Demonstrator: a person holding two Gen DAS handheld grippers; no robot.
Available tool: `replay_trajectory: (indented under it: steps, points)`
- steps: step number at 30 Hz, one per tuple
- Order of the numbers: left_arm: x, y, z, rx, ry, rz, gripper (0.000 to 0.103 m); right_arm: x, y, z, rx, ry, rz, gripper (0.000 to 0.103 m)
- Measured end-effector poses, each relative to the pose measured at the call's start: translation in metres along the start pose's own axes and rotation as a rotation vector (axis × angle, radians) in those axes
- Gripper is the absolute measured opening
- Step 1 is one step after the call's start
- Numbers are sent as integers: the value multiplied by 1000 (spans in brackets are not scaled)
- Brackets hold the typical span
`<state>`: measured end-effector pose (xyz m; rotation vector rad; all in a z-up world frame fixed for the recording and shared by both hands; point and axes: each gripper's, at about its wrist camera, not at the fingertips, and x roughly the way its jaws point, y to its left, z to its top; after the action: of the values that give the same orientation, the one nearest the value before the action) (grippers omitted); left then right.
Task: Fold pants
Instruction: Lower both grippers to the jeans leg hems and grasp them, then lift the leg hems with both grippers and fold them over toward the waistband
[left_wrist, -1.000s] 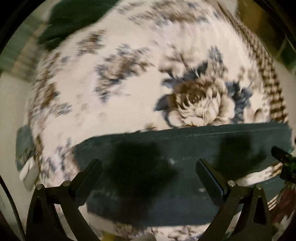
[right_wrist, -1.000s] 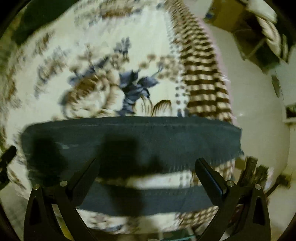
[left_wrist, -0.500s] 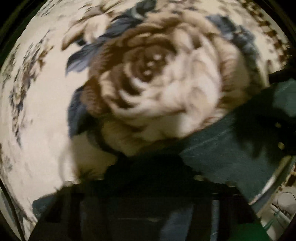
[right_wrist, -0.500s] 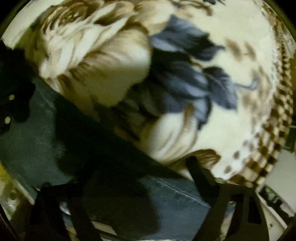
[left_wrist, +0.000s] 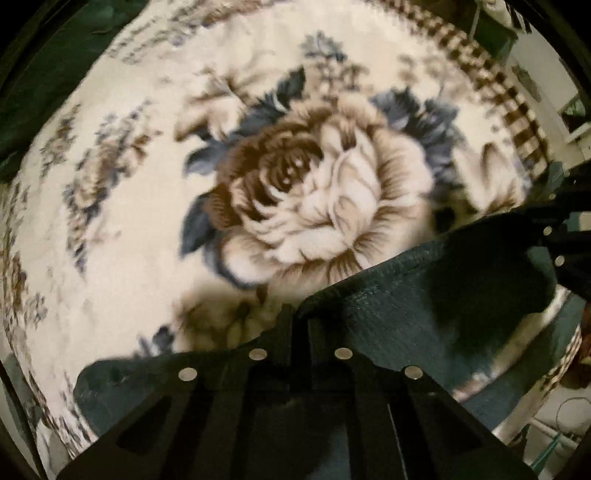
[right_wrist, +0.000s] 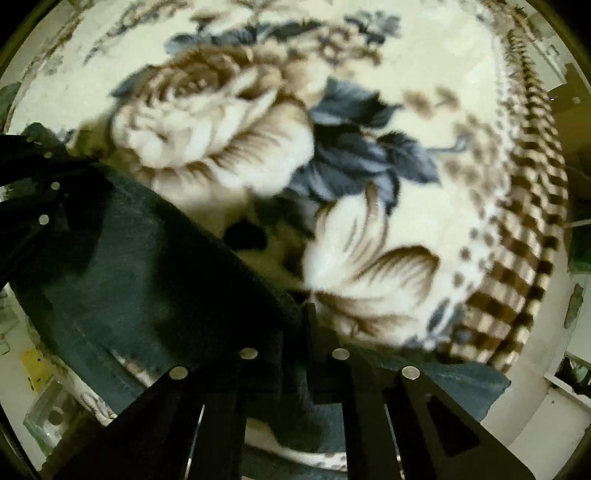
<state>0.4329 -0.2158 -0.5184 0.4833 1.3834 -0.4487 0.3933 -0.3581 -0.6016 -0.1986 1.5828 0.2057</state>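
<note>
The dark teal pants (left_wrist: 436, 295) lie on a cream floral blanket (left_wrist: 110, 236). My left gripper (left_wrist: 300, 317) is shut on the pants' near edge and holds it lifted off the blanket. My right gripper (right_wrist: 303, 314) is shut on the same edge of the pants (right_wrist: 147, 273) further along. The cloth hangs taut between the two grippers. The right gripper also shows at the right edge of the left wrist view (left_wrist: 565, 229). The left gripper shows at the left edge of the right wrist view (right_wrist: 33, 184).
The blanket has a large brown rose (left_wrist: 317, 199), blue leaves (right_wrist: 354, 155) and a brown checked border (right_wrist: 524, 236) at its right side. Beyond the border is pale floor (right_wrist: 546, 421). A dark green cloth (left_wrist: 44, 74) lies at the blanket's far left.
Both grippers were open above the pants a second ago. They have come down, shut on the pants' edge and raised it off the blanket.
</note>
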Motion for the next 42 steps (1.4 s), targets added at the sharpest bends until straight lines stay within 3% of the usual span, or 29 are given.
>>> replay_trajectory:
  steps: [5,11,15,18,24,27,29,30,31,32,34,37,39,42]
  points:
    - [-51,-11,-48,-96,-63,-23,4,-53,6,-25,6,-87,-14,9]
    - [-60,-27,-139,-254,-42,-105,2,-87,79,-126,-9,-87,-22,8]
    - [-38,-46,-193,-289,18,-141,2,-56,118,-187,-7,3,-23,8]
    - [-15,-58,-220,-292,53,-151,2,-24,139,-214,-9,47,-48,8]
    - [25,-64,-246,-303,87,-158,3,18,164,-232,11,68,-112,10]
    - [20,-63,-252,-329,76,-157,10,24,163,-238,60,67,-106,11]
    - [8,-64,-256,-358,70,-139,18,20,160,-243,90,73,-79,16]
    - [2,-62,-259,-373,69,-128,29,18,158,-245,103,75,-67,23]
    - [-7,-60,-261,-399,59,-114,44,14,155,-248,129,73,-38,37]
    - [-16,-60,-261,-410,44,-110,51,6,148,-253,179,68,15,46]
    - [-33,-56,-259,-425,10,-61,89,-9,133,-259,278,59,65,94]
    - [-49,-50,-248,-426,-45,44,93,-37,94,-267,480,-6,142,97]
    - [-48,-42,-234,-429,-58,104,93,-49,64,-264,595,-45,144,97]
    - [-27,-37,-206,-464,-39,140,93,-52,13,-243,719,-77,33,97]
